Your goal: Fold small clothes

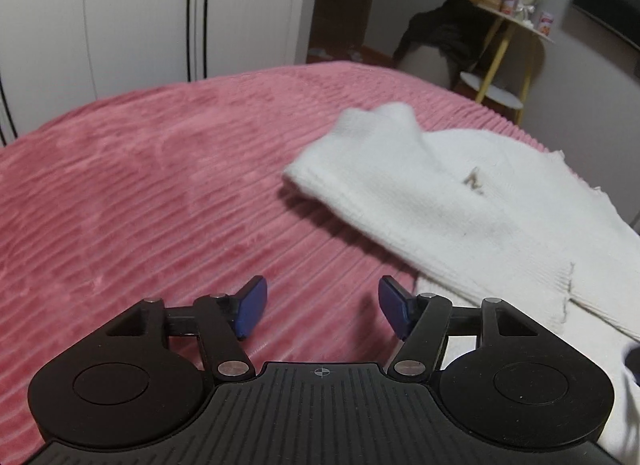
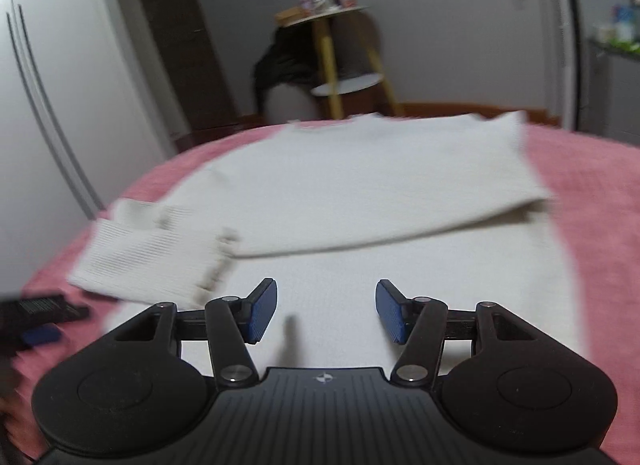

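A white knitted sweater (image 2: pixel 360 185) lies on the pink ribbed blanket (image 1: pixel 140 185). In the right wrist view its right side is folded over the body and a ribbed sleeve cuff (image 2: pixel 152 261) sticks out to the left. In the left wrist view the sweater (image 1: pixel 460 205) lies to the right, its cuff end raised. My left gripper (image 1: pixel 322 307) is open and empty over bare blanket, just left of the sweater. My right gripper (image 2: pixel 326 311) is open and empty above the sweater's near part. The left gripper also shows in the right wrist view (image 2: pixel 40 325) at the far left.
White wardrobe doors (image 1: pixel 140 13) stand behind the bed. A yellow-legged side table (image 1: pixel 516 37) with small items and a dark garment (image 1: pixel 448 33) draped on a seat stand beyond the far edge. The blanket (image 2: pixel 592 225) extends right of the sweater.
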Motion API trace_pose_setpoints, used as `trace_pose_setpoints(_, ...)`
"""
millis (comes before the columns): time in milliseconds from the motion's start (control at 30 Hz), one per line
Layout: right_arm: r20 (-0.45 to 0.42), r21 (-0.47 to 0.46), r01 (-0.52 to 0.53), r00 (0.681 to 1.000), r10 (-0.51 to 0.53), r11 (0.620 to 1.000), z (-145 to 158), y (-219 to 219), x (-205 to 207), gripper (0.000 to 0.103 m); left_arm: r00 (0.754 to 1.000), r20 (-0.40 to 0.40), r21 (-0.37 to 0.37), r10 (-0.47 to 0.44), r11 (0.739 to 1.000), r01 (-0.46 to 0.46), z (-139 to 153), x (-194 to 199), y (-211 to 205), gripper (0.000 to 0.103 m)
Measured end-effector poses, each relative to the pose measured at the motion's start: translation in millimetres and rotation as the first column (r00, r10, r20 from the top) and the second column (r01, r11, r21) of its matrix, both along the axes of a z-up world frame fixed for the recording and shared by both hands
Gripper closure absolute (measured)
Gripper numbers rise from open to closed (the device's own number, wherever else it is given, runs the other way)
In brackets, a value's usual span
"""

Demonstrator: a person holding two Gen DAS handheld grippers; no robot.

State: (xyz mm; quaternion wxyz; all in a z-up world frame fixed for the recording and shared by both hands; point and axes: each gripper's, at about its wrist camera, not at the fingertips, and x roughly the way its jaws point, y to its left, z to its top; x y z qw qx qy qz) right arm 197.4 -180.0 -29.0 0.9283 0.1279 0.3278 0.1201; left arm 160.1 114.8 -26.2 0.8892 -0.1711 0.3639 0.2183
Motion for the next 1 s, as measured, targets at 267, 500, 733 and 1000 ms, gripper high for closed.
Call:
trace_pose_setpoints(267, -0.154, 0.19, -0.1, 0.979, 0.13, 0.977, -22, 56, 63, 0.049, 1.0, -0.01, 0.026, 0.008, 1.0, -0.007, -10, 17, 2, 0.03)
trace_pose_setpoints(500, -0.085, 0.151, -0.131, 0.986, 0.145, 0.98, -10, 61, 66, 0.097, 1.0, 0.008, 0.042, -0.015, 0.999, 0.015, -13, 22, -4, 0.023)
trace_pose_setpoints(733, 0.181, -0.18, 0.084, 0.982, -0.051, 0.98, 33, 23, 49, 0.097, 0.999, 0.012, 0.023, -0.04, 0.999, 0.04, -15, 23, -12, 0.022)
trace_pose_setpoints(1000, 0.034, -0.234, 0.203, 0.979, -0.201, 0.951, 7, -39, 75, 0.095, 0.998, 0.008, 0.051, -0.068, 0.996, 0.067, -18, 25, -21, 0.021)
